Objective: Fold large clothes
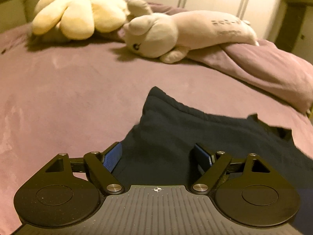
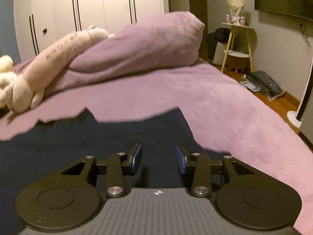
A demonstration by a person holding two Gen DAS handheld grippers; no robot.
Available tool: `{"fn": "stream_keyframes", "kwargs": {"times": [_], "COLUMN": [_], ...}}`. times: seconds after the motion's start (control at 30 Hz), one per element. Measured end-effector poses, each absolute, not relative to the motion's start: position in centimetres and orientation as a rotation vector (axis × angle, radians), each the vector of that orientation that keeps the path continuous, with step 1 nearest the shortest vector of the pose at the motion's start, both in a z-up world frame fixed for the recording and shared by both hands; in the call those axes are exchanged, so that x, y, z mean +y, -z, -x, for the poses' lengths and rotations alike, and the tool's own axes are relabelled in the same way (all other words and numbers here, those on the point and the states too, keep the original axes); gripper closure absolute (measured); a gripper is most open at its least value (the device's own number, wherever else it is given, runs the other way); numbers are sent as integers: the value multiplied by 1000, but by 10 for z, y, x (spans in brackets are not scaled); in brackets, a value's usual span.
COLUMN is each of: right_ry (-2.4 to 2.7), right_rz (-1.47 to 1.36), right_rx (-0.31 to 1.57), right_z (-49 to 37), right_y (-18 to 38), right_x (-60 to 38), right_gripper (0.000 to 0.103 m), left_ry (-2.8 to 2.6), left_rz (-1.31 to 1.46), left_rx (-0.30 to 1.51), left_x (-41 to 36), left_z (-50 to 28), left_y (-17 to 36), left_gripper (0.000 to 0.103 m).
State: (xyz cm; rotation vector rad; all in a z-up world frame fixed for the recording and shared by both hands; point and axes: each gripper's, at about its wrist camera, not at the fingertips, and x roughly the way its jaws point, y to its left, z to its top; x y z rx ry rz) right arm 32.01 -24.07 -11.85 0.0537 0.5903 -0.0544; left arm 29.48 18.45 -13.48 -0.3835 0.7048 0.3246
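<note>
Spread on the mauve bed (image 2: 225,105), the dark garment (image 1: 176,137) awaits folding; left gripper (image 1: 159,157) and right gripper (image 2: 158,159) hover, jaws wide and empty, needing edges to pinch.

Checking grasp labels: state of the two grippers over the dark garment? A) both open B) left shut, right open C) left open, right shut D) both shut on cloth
A: the left gripper and right gripper both show blue pads spread apart, with the dark garment visible between them, unpinched.
</note>
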Motion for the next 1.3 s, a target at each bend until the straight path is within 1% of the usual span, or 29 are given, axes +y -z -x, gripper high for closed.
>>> {"fn": "stream_keyframes", "kwargs": {"times": [0.03,0.13,0.2,0.23,0.27,0.37,0.43,0.5,0.6,0.63,0.67,0.73,0.77,0.83,0.9,1.07,1.13,1.23,1.3], "right_ry": [57,99,120,128,138,136,130,122,154,180,205,205,174,91,13,-170,-198,-193,-199], "right_rz": [-23,68,60,58,60,-18,-93,-137,-117,-91,-62,-37,-59,-127,-152,-92,-82,-41,-11], "right_rx": [594,640,663,657,650,663,673,676,669,648,602,512,486,458,454,518,537,578,597], "right_z": [-328,-355,-368,-373,-377,-388,-390,-388,-378,-370,-360,-330,-314,-279,-247,-193,-180,-172,-167], "right_y": [122,142,154,158,161,170,172,172,163,155,148,131,123,112,108,122,132,140,142], "right_x": [-237,-236,-246,-251,-255,-271,-283,-289,-283,-278,-273,-260,-257,-247,-232,-179,-161,-141,-129], "right_gripper": [56,56,56,53,42,28,23,22,22,25,38,54,59,62,63,63,63,76,77], "left_ry": [-335,-347,-357,-362,-367,-383,-391,-391,-388,-384,-369,-320,-283,-230,-193,-125,-93,-20,8], "left_rz": [379,309,283,282,286,303,323,340,350,355,363,387,400,418,461,648,714,790,840], "left_rx": [712,725,731,737,742,740,736,730,735,746,760,788,785,760,760,815,837,853,828], "left_x": [183,173,169,168,168,169,171,174,177,178,181,188,190,193,195,197,199,198,200], "left_z": [-301,-319,-331,-338,-344,-356,-360,-359,-356,-354,-349,-334,-319,-280,-235,-116,-91,-78,-84], "left_y": [136,140,145,149,152,162,169,172,169,166,163,154,149,141,139,161,169,181,188], "left_gripper": [17,15,13,11,8,5,4,3,3,4,5,6,8,8,8,11,12,17,20]}}
